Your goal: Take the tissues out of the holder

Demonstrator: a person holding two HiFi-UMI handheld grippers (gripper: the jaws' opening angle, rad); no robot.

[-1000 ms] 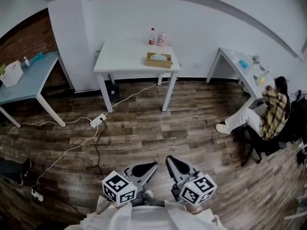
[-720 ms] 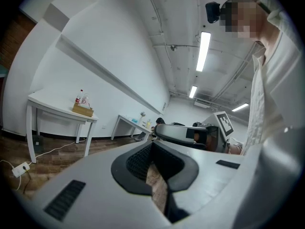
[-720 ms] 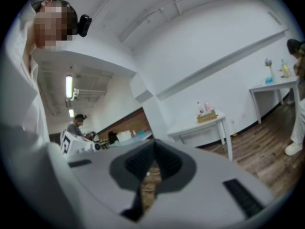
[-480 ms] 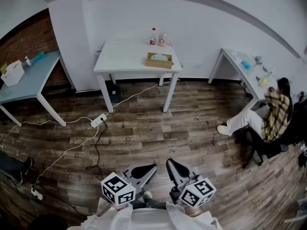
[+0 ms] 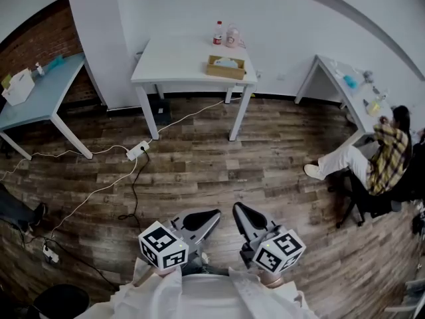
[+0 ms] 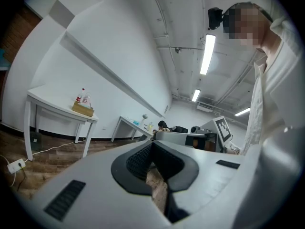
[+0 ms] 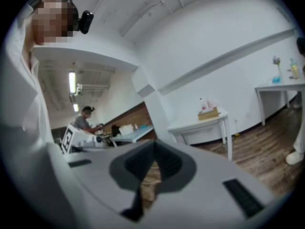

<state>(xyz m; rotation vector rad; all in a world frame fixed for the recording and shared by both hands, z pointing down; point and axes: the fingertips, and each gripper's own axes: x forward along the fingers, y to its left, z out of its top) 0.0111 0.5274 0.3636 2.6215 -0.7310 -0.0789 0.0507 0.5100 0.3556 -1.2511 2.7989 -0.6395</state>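
Note:
The wooden tissue holder [image 5: 226,66] stands on a white table [image 5: 172,72] far across the room, with pale tissue showing in its top. It also shows small in the left gripper view, holder [image 6: 83,109], and in the right gripper view, holder [image 7: 208,113]. My left gripper [image 5: 211,215] and right gripper [image 5: 240,210] hang side by side near my body over the wooden floor, far from the table. The left gripper [image 6: 151,147] is shut and so is the right gripper [image 7: 153,147], with nothing between their jaws.
Two bottles [image 5: 224,34] stand behind the holder. A power strip [image 5: 137,151] and cables lie on the floor in front of the table. A blue-grey table [image 5: 46,95] with a white box is at the left. A seated person [image 5: 378,161] is at a right-hand table.
The view has shifted a little: the table and holder sit higher and slightly further right in the head view. Both grippers drifted slightly and stay shut.

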